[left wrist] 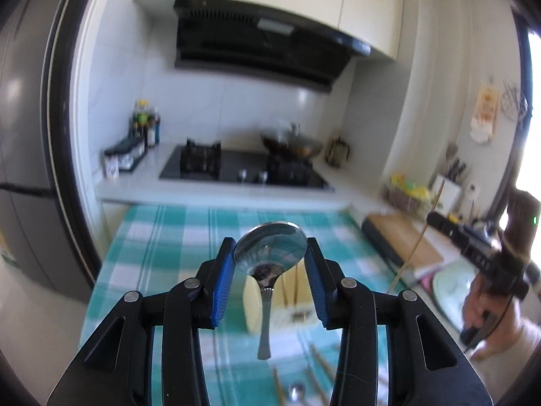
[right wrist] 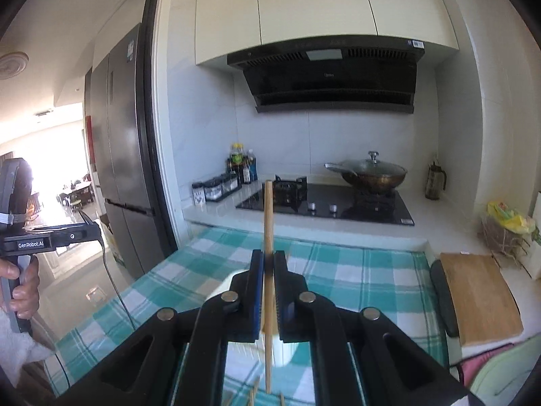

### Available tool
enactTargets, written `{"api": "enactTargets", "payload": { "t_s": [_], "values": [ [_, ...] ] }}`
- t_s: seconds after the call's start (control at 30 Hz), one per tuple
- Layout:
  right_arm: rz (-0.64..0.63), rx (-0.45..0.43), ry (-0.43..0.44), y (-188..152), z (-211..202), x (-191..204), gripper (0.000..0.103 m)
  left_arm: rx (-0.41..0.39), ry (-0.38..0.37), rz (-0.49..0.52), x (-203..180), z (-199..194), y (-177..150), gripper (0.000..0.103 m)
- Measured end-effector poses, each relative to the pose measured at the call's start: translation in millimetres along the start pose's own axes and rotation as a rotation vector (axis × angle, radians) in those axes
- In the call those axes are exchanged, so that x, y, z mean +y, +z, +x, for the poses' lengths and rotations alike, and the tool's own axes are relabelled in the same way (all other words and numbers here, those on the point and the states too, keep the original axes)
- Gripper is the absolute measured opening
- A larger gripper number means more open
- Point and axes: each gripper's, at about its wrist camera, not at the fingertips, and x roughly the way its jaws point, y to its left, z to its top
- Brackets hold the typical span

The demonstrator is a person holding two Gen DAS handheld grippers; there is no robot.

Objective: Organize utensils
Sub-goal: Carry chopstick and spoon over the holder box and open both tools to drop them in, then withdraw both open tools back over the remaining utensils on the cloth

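Utensils are split between the two grippers, both raised above the table (left wrist: 162,237) with its teal-and-white checked cloth. On the left, the left gripper (left wrist: 270,253) has its blue-padded fingers (left wrist: 225,270) clamped on the bowl of a metal spoon (left wrist: 270,250), one pad against each side of the bowl, the handle hanging down toward the camera. Below it on the cloth stands a pale cream utensil holder (left wrist: 253,308), and nearer the bottom edge lie more chopsticks (left wrist: 321,362) and a second spoon (left wrist: 296,390), blurred. On the right, the right gripper (right wrist: 268,264) is closed on a single wooden chopstick (right wrist: 268,216), which stands nearly upright, its top well above the fingertips and its lower part running down between the pads. A white holder (right wrist: 284,352) shows partly behind that gripper. A bamboo cutting board (right wrist: 480,297) lies at the table's right side.
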Motion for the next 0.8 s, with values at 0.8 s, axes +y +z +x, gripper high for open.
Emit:
{"api": "enactTargets", "payload": {
  "t_s": [0.8],
  "values": [
    [0.216, 0.342, -0.03, -59.1, 180.4, -53.3, 0.023, 0.432, 0.077, 0.006, 8.6, 189.8, -59.8, 0.047]
  ]
}}
